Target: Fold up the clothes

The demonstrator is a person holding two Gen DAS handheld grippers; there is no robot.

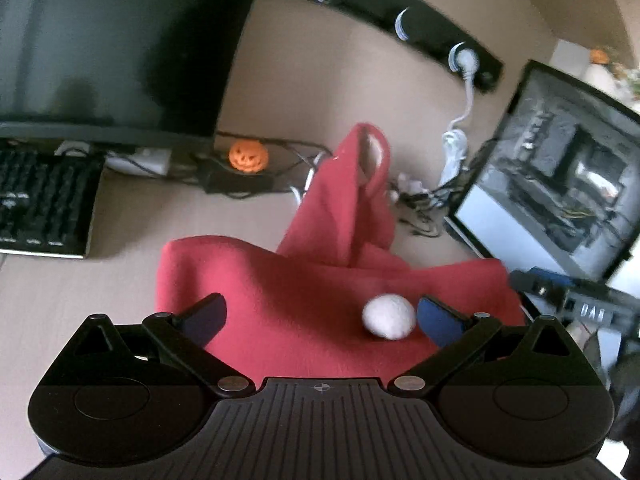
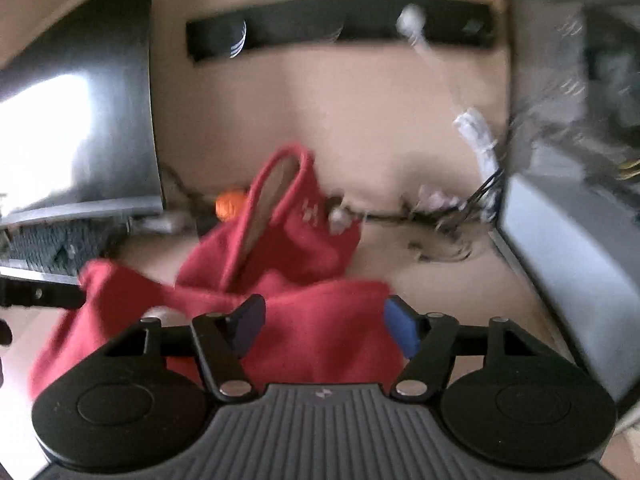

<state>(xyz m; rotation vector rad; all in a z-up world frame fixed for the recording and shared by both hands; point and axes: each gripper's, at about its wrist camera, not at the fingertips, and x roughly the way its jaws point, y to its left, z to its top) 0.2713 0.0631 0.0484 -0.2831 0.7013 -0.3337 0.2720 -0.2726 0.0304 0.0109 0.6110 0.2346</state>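
A beige desk (image 1: 132, 216) is carrying a red garment (image 1: 304, 292), keyboard (image 1: 44, 204), pumpkin toy (image 1: 248, 156) and tangled cables (image 1: 420, 196).

The garment (image 1: 304, 292) lies on the desk (image 1: 132, 232), directly ahead of both grippers, with one part raised behind the main heap. A ball (image 1: 388, 316) rests on the garment, just beside the right-hand finger of the left gripper (image 1: 322, 316). A keyboard (image 1: 44, 204) sits to the left on the desk, below a monitor (image 1: 116, 40). A pumpkin figure (image 1: 248, 156) stands behind the garment, near the monitor's base. A second screen (image 1: 560, 184) stands to the right. Cables (image 1: 416, 196) lie between garment and screen. A socket strip (image 1: 400, 16) runs along the wall behind.
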